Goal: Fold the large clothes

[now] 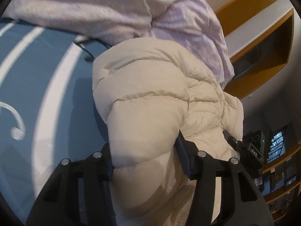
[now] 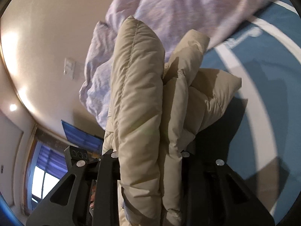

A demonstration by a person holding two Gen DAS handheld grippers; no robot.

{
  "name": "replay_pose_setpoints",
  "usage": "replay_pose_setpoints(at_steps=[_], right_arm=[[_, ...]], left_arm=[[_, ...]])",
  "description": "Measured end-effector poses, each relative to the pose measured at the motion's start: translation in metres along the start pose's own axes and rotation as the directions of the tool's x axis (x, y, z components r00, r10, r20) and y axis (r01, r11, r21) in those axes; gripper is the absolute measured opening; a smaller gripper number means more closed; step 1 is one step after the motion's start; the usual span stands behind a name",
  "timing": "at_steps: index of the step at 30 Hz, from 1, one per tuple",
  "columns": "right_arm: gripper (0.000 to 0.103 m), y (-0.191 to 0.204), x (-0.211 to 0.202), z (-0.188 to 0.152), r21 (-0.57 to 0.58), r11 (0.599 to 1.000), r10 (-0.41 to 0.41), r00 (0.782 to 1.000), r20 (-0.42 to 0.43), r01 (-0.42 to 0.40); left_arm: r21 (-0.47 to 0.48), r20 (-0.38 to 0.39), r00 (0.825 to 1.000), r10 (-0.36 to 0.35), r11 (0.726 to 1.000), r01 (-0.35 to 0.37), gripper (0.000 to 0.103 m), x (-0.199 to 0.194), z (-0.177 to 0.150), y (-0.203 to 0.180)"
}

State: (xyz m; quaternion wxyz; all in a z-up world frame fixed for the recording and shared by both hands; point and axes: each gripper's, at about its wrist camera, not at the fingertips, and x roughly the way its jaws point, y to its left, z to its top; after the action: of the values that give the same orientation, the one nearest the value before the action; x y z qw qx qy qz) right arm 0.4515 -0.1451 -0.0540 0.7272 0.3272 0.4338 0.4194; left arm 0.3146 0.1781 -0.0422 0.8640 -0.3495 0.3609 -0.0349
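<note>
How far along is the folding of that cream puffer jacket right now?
Done: both grippers have hold of it. The left gripper and right gripper are each clamped on the puffer jacket. In hand: its bunched bulk is lifted over the blue bedspread. Left: no neat fold shows yet; laying it flat and folding remain.

Only readable bit I can spot is "DAS" in white letters on a small black block (image 1: 254, 153), low on the right in the left wrist view. Nothing else is legible anywhere.
</note>
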Motion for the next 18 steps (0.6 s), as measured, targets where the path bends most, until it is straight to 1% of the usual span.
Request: replay_pose_setpoints(at_steps=[2,6,9,11,12,15,16,17,18], right_arm=[[0.027,0.011,0.017,0.004,-0.030,0.999,0.008,1.000,-0.018,-0.009],[0.027,0.024,0.047,0.009,-0.085,0.996,0.009,0.999,-0.045,-0.013],[0.026,0.029,0.060,0.010,-0.140,0.990,0.003,0.999,-0.040,-0.009],[0.026,0.030,0.068,0.012,-0.168,0.986,0.000,0.999,-0.038,-0.006],[0.026,0.029,0.073,0.012,-0.190,0.982,-0.016,0.999,-0.038,0.008],[0.027,0.019,0.091,0.013,-0.202,0.973,-0.129,0.989,-0.066,0.114],[0.032,0.013,0.097,0.013,-0.193,0.970,-0.165,0.983,-0.081,0.147],[0.034,0.008,0.099,0.012,-0.176,0.971,-0.177,0.980,-0.085,0.160],[0.039,0.006,0.095,0.010,-0.166,0.972,-0.181,0.980,-0.084,0.165]], left_arm=[[0.001,0.031,0.999,0.014,1.000,-0.014,0.053,-0.013,0.006,0.005],[0.012,0.104,0.993,0.062,0.998,-0.064,0.053,-0.034,0.019,0.015],[0.022,0.137,0.986,0.093,0.995,-0.096,0.053,-0.040,0.025,0.024],[0.044,0.155,0.980,0.127,0.990,-0.135,0.053,-0.039,0.026,0.026],[0.052,0.159,0.976,0.149,0.986,-0.158,0.053,-0.037,0.025,0.029],[0.035,0.130,0.974,0.183,0.981,-0.189,0.054,-0.022,0.025,0.042],[0.026,0.125,0.975,0.184,0.982,-0.189,0.057,-0.018,0.025,0.046],[0.022,0.125,0.974,0.186,0.981,-0.190,0.059,-0.017,0.024,0.048],[0.021,0.126,0.973,0.191,0.981,-0.195,0.061,-0.017,0.022,0.051]])
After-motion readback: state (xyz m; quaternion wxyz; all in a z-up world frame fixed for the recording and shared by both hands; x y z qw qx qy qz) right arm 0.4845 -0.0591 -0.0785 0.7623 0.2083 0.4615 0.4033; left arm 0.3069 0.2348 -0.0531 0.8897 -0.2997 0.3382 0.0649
